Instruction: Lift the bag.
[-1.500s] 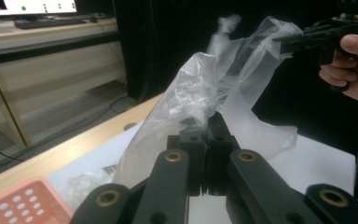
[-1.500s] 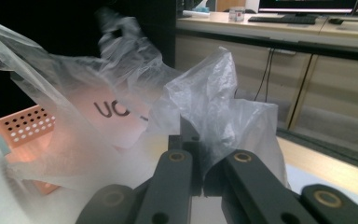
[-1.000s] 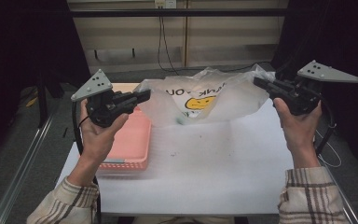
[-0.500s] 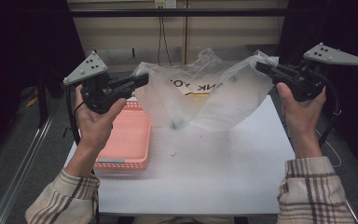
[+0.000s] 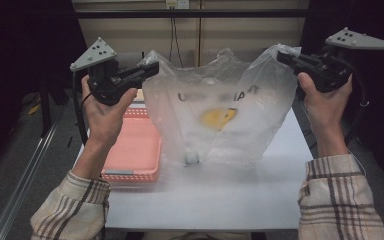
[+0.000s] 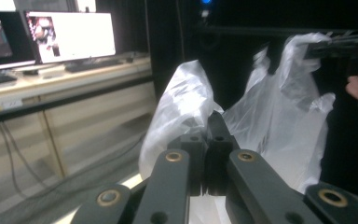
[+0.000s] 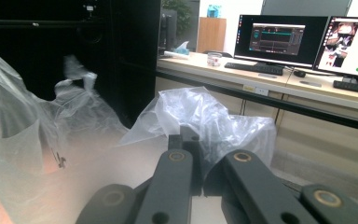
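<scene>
Thin, translucent, crinkled plastic bag; pink plastic basket, ribbed; smooth, matt white table; matt black grippers.

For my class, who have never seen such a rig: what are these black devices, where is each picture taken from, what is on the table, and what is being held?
A person holds a hand-operated two-jaw gripper in each hand. The high view looks down on the table from above the person's side; the left gripper shows at its left, the right gripper at its right. The other two pictures come from cameras riding on each gripper, looking along its black jaws. Both grippers are shut on the top edges of a clear plastic bag, holding it up between them, its bottom at the table. A pink basket lies on the table beside the bag. Monitors stand on a desk in the background.
</scene>
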Demonstrator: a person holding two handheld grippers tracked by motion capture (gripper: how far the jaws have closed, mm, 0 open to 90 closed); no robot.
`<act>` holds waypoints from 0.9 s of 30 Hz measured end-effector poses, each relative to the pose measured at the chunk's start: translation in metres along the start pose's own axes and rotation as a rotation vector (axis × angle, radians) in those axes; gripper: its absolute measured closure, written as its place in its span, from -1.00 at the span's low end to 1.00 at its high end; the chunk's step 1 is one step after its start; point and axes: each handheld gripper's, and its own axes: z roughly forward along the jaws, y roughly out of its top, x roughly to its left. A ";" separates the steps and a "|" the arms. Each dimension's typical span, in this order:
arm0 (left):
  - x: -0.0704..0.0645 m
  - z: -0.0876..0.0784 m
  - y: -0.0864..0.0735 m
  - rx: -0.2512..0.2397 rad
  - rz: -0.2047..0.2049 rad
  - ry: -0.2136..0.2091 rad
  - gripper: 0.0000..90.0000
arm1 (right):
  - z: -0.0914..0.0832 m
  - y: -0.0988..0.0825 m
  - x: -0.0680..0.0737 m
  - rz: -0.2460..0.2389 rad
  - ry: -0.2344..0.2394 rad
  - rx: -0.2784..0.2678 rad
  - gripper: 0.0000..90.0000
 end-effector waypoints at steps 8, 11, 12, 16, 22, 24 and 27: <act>0.017 0.014 -0.034 0.077 -0.043 0.025 0.98 | 0.015 -0.041 -0.007 0.014 -0.005 0.070 1.00; 0.021 0.021 -0.050 0.109 -0.056 0.027 0.98 | 0.024 -0.065 -0.010 0.032 -0.001 0.111 1.00; 0.022 0.024 -0.056 0.122 -0.063 0.028 0.98 | 0.026 -0.070 -0.011 0.038 0.000 0.122 1.00; 0.025 0.035 -0.078 0.170 -0.080 0.023 0.98 | 0.037 -0.097 -0.015 0.068 -0.002 0.169 1.00; 0.026 0.046 -0.096 0.213 -0.093 0.018 0.98 | 0.050 -0.128 -0.020 0.100 -0.010 0.227 1.00; 0.025 0.048 -0.101 0.220 -0.097 0.015 0.97 | 0.052 -0.135 -0.022 0.105 -0.017 0.242 1.00; 0.026 0.053 -0.105 0.228 -0.103 0.015 0.97 | 0.053 -0.143 -0.024 0.119 -0.026 0.261 1.00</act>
